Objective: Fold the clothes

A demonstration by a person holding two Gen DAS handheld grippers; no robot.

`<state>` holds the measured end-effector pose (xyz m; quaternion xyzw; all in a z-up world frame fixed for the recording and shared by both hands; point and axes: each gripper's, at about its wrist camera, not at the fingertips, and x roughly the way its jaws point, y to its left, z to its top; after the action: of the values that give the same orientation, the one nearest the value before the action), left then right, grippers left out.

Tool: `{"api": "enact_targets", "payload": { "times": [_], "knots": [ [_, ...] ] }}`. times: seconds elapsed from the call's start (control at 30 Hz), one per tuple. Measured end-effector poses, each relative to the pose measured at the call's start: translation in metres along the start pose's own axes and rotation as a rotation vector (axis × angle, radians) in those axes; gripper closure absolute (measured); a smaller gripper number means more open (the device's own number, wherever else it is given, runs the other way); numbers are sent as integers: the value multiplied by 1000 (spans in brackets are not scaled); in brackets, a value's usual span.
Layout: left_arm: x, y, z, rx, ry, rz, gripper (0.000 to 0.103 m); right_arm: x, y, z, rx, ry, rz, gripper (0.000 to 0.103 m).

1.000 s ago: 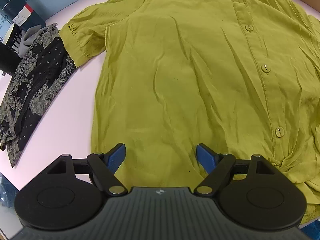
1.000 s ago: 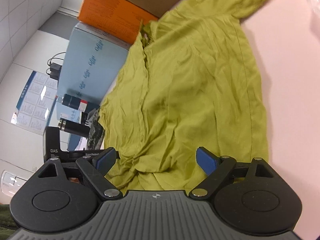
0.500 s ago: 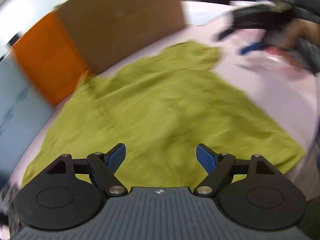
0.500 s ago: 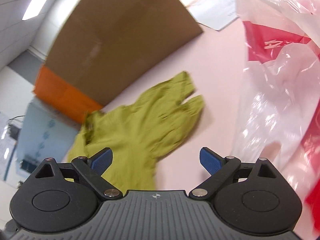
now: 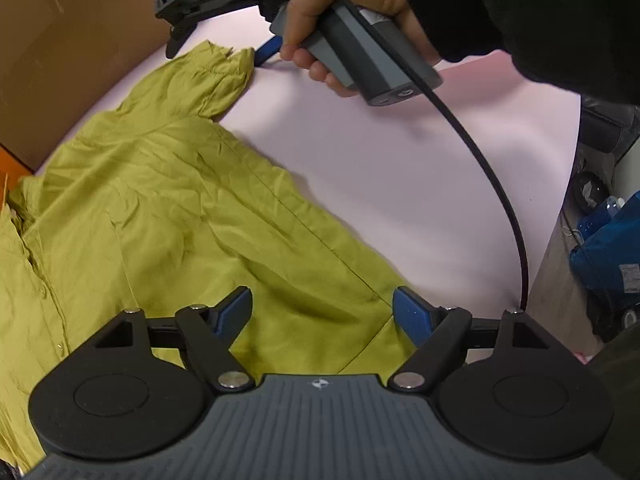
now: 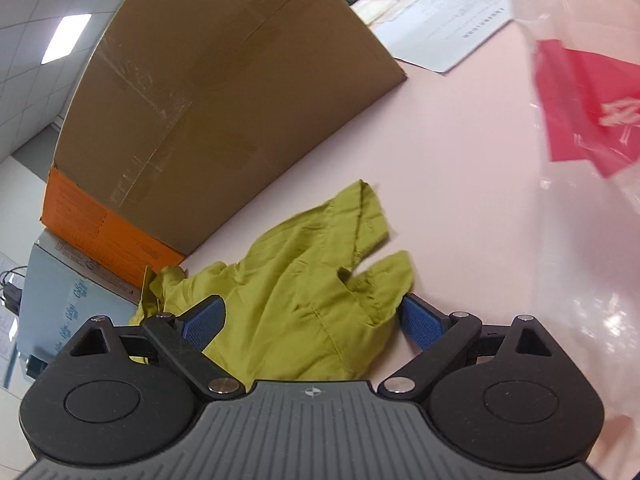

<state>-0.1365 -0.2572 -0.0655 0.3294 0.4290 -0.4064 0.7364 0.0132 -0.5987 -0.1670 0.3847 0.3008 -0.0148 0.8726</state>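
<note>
The crumpled olive-green button shirt (image 5: 168, 216) lies along the pink table's (image 5: 400, 168) far-left edge. Left gripper (image 5: 322, 310), jaws closing but clear, hovers over its hem corner; right gripper (image 6: 312, 320), spread wide, straddles the nearer sleeve (image 6: 360, 248).

Pink table (image 5: 384, 168) bears olive shirt (image 5: 168, 208), cardboard box (image 6: 224, 92)

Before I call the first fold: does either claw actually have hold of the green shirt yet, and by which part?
Neither. The right claw stands open around the green shirt's sleeve; the left claw, closing, hangs over the hem, its fingers clear of the cloth.
</note>
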Motion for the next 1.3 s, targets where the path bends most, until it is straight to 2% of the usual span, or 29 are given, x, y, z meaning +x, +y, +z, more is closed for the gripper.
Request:
{"api": "enact_targets", "payload": {
  "times": [0.13, 0.17, 0.2, 0.23, 0.27, 0.3, 0.33, 0.4, 0.53, 0.7, 0.77, 0.83, 0.9, 1.0, 1.03, 1.13, 1.23, 1.27, 1.3],
  "knots": [
    [-2, 2, -4, -30, -5, -46, 47, 13, 6, 3, -62, -35, -9, 12],
    [-3, 1, -6, -32, -10, -51, 49, 16, 8, 2, -87, -35, -30, 23],
    [-4, 0, -7, -34, -15, -56, 54, 19, 11, 2, -114, -34, -56, 47],
    [-6, -1, -8, -35, -22, -58, 63, 21, 13, 2, -142, -33, -81, 62],
    [-7, -1, -9, -38, -26, -54, 68, 23, 12, 2, -135, -23, -91, 88],
    [-8, -1, -10, -41, -29, -48, 80, 25, 10, 3, -120, -12, -98, 91],
    [-8, -2, -11, -43, -31, -41, 86, 24, 8, 4, -106, -15, -97, 91],
    [-9, 1, -14, -63, -32, -40, 92, 20, 9, 6, -97, -19, -98, 92],
    [-11, 8, -19, -105, -45, -53, 92, 8, 27, 14, -109, -67, -49, 92],
    [-14, 20, -25, -142, -79, -36, 90, 11, 81, 22, -211, -85, 32, 92],
    [-20, 28, -30, -168, -105, -32, 84, 23, 109, 19, -286, -64, 62, 92],
    [-28, 39, -38, -208, -140, -30, 65, 45, 136, 12, -342, -28, 91, 92],
    [-37, 51, -49, -250, -172, -10, 59, 73, 160, 1, -367, 26, 118, 92],
    [-50, 71, -67, -321, -206, 39, 55, 118, 191, -24, -414, 120, 140, 92],
    [-53, 78, -73, -346, -208, 62, 51, 131, 199, -34, -423, 154, 148, 92],
    [-57, 99, -93, -432, -186, 109, 49, 160, 213, -61, -441, 238, 134, 91],
    [-58, 115, -105, -486, -167, 116, 48, 168, 213, -74, -392, 282, 153, 69],
    [-58, 120, -108, -501, -162, 117, 48, 166, 212, -76, -378, 283, 174, 55],
    [-58, 124, -111, -510, -162, 117, 47, 161, 214, -74, -375, 282, 190, 50]
  ]
}}
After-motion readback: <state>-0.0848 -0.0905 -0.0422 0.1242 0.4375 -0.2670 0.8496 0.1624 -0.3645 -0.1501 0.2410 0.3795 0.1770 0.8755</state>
